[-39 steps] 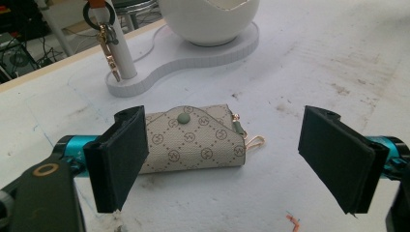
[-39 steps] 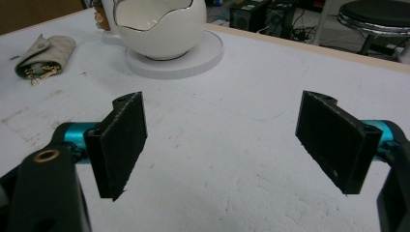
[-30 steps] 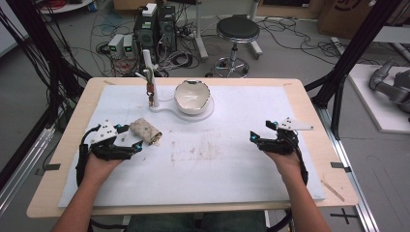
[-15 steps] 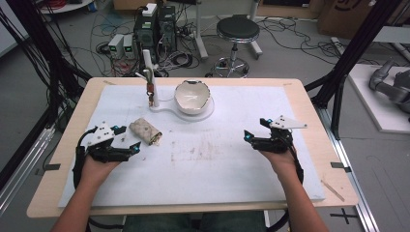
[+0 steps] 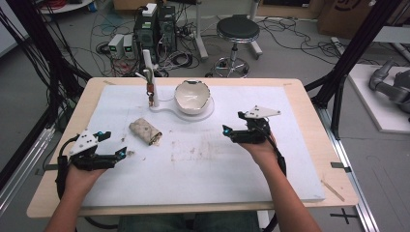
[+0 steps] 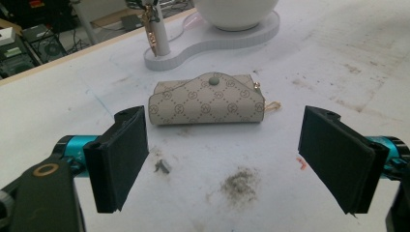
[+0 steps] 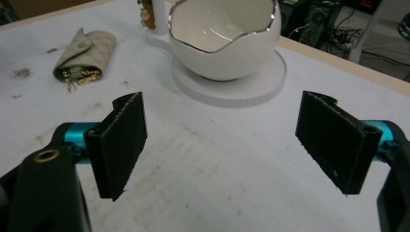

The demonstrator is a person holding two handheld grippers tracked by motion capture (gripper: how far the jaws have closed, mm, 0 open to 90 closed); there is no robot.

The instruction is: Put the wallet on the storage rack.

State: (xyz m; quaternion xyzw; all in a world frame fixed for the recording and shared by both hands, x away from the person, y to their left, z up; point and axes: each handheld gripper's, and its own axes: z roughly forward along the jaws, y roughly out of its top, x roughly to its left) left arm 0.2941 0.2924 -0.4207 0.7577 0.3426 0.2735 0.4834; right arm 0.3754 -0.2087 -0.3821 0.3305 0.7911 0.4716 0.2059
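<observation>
Left gripper (image 5: 121,153) hovers low, spread wide, facing the pouch (image 5: 145,131).

The left gripper (image 5: 116,155) now sits back from the pouch (image 5: 145,131), nearer the table's front-left corner; the right gripper (image 5: 228,133) sits farther in from the right edge.

text: none legible | pouch (image 6: 207,104): repeated monogram print, unreadable

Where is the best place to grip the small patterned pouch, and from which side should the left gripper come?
Probably the middle of the pouch, across its short width. It lies flat with its long side facing the open left gripper, so approach straight ahead from above, avoiding the gold clasp end.
</observation>
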